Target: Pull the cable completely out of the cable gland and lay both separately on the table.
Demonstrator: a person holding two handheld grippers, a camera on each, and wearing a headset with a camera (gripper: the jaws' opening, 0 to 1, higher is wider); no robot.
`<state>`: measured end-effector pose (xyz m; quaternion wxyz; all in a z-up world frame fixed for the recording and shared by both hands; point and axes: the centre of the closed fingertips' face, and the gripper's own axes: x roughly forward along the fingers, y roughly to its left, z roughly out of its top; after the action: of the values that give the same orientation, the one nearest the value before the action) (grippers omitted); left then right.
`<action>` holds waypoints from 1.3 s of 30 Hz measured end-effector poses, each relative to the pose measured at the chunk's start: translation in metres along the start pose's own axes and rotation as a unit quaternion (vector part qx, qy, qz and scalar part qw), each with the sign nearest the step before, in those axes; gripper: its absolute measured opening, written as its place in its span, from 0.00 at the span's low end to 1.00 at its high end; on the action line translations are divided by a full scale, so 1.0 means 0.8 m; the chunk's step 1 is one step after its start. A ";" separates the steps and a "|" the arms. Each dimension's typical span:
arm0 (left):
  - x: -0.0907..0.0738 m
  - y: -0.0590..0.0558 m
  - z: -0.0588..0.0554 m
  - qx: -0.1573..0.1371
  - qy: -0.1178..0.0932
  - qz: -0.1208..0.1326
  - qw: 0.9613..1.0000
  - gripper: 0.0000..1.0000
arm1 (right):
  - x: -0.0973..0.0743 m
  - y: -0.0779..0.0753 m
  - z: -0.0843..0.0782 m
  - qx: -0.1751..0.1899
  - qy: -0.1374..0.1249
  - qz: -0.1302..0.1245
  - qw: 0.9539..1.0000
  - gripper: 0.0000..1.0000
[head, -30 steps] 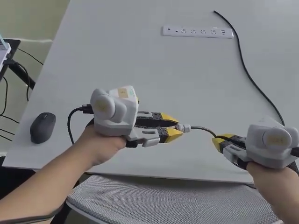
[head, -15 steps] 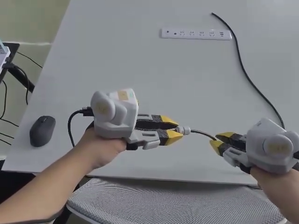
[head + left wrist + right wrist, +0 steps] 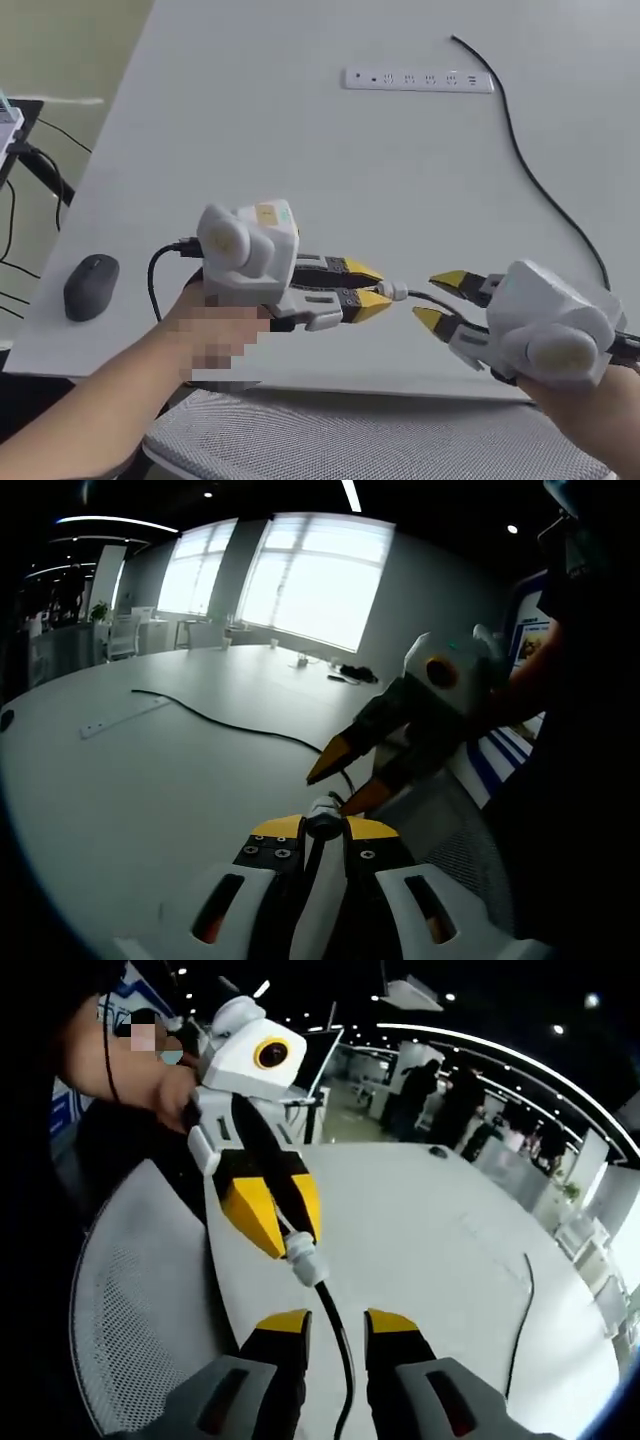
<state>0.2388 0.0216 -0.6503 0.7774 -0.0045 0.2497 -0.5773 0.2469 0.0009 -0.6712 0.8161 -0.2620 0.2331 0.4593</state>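
Cable gland (image 3: 397,292) sits clamped between the yellow tips of the left hand-held gripper (image 3: 383,285), held in the air above the near edge of the worktop (image 3: 300,150). Its black cable (image 3: 338,1335) runs out of the gland toward the right hand-held gripper (image 3: 427,297), whose jaws stand apart on either side of it. A mouse (image 3: 91,286) lies near the worktop's left edge, and a power strip (image 3: 418,80) lies at the far side.

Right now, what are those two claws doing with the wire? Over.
Left gripper shut on cable gland. Right gripper open, jaws astride cable, not gripping. Cable not yet out of gland. Power strip well away.
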 end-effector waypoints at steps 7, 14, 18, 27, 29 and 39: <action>0.001 -0.002 -0.001 0.001 0.002 -0.002 1.000 0.15 | 0.003 0.005 0.005 -0.055 0.006 0.009 0.998 0.10; 0.003 -0.003 -0.002 -0.001 0.003 0.000 1.000 0.15 | 0.005 0.009 0.006 -0.078 0.008 0.016 0.997 0.04; 0.006 -0.003 -0.003 -0.001 0.004 -0.002 1.000 0.15 | 0.005 0.012 0.003 -0.085 0.011 0.020 0.996 0.01; 0.008 -0.003 0.000 0.000 0.001 -0.002 1.000 0.15 | 0.003 0.007 0.001 -0.072 0.007 0.018 0.997 0.00; 0.008 -0.003 0.000 0.001 0.000 -0.002 1.000 0.15 | 0.003 0.005 -0.001 -0.063 0.009 0.016 0.998 0.00; 0.006 0.000 0.004 0.002 -0.006 0.003 1.000 0.15 | 0.004 -0.008 -0.011 0.008 0.005 0.006 1.000 0.00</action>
<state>0.2414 0.0162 -0.6494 0.7804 -0.0059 0.2438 -0.5757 0.2528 -0.0059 -0.6783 0.8145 -0.2562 0.2427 0.4606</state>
